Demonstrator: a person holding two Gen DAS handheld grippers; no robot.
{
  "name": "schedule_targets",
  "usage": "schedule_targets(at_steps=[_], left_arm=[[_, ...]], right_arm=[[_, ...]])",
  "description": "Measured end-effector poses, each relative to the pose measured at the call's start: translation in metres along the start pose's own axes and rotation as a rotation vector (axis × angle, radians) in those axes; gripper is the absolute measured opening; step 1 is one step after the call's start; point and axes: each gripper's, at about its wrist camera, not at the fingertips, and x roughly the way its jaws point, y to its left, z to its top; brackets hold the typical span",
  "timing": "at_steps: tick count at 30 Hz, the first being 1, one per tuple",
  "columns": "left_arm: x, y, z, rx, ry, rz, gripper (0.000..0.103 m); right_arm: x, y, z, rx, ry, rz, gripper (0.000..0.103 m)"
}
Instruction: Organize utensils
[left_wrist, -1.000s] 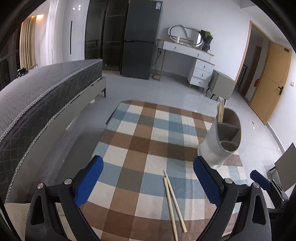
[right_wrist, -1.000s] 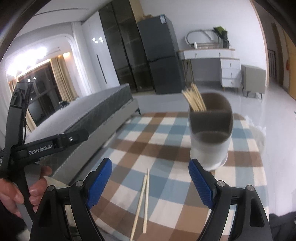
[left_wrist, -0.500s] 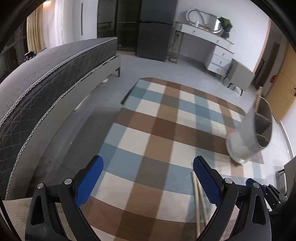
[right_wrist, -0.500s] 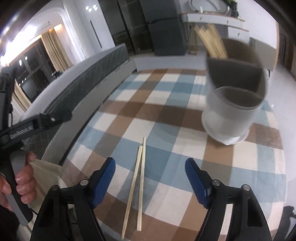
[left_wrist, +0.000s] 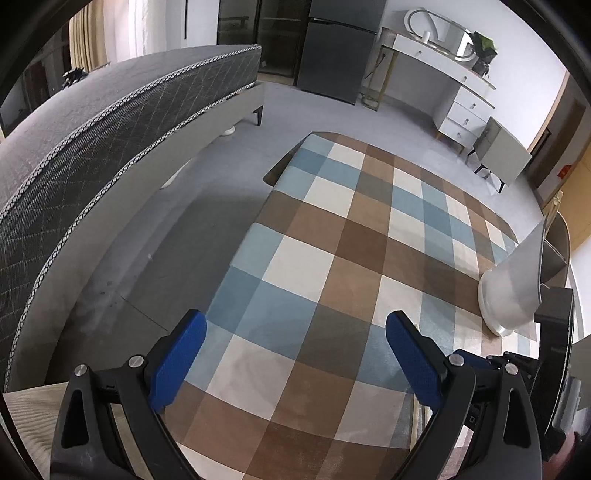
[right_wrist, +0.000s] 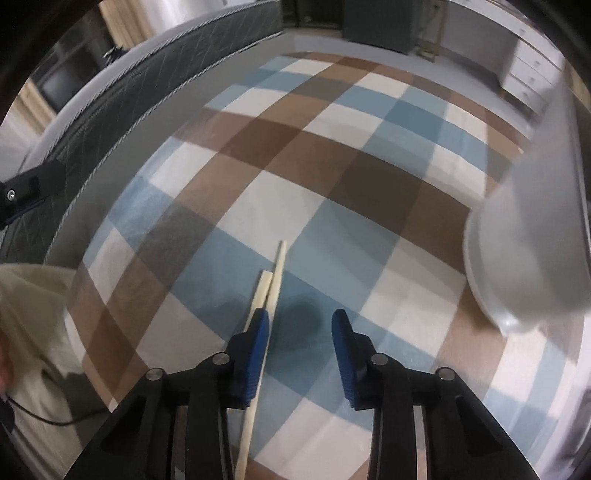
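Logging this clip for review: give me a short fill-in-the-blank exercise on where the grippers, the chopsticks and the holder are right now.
1. The two chopsticks lie on the checked ____.
2. The gripper lowered over the chopsticks is the ____ one.
3. The left gripper holds ____ between its open fingers.
4. In the right wrist view, the white utensil holder stands to the ____ of the chopsticks.

Missing words: rug; right; nothing; right

The chopsticks (right_wrist: 275, 275) look like pale, smooth wood. The holder (left_wrist: 515, 284) is matt white plastic with a glossier base. The checked rug (left_wrist: 332, 258) is soft woven cloth; each hand-held gripper has ribbed blue pads (right_wrist: 258, 350) on black plastic.
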Motion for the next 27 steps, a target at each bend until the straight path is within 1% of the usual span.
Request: schedule_targets(at_steps=[2,5,7,11,12,15,19,20,26,27], left_arm=[[0.001,0.003,0.001,-0.013,0.011,-0.003,0.095],[0.002,0.008,0.003,-0.038,0.029,-0.016,0.095],[0.002,0.011,0.004,-0.050,0.039,-0.012,0.095],[-0.006,0.020,0.007,-0.086,0.017,-0.014,0.095],[-0.006,0.021,0.008,-0.090,0.016,-0.016,0.095],[-0.006,0.027,0.009,-0.111,0.026,-0.032,0.095],[-0.004,0.031,0.010,-0.135,0.047,-0.054,0.095],[-0.004,0.031,0.010,-0.138,0.049,-0.057,0.095],[-0.006,0.035,0.011,-0.151,0.050,-0.059,0.095],[-0.006,0.036,0.011,-0.157,0.052,-0.057,0.095]], right_arm=[[0.003,0.004,0.003,-0.021,0.021,0.003,0.033],[0.012,0.012,0.005,-0.063,0.082,0.002,0.032],[0.017,0.018,0.005,-0.088,0.112,-0.018,0.031],[0.017,0.025,0.011,-0.114,0.126,-0.072,0.030],[0.018,0.027,0.012,-0.123,0.135,-0.077,0.026],[0.018,0.030,0.015,-0.149,0.163,-0.087,0.023],[0.019,0.031,0.011,-0.163,0.197,-0.099,0.023],[0.022,0.031,0.012,-0.164,0.209,-0.100,0.022],[0.025,0.037,0.023,-0.162,0.191,-0.112,0.021],[0.026,0.037,0.025,-0.163,0.190,-0.112,0.013]])
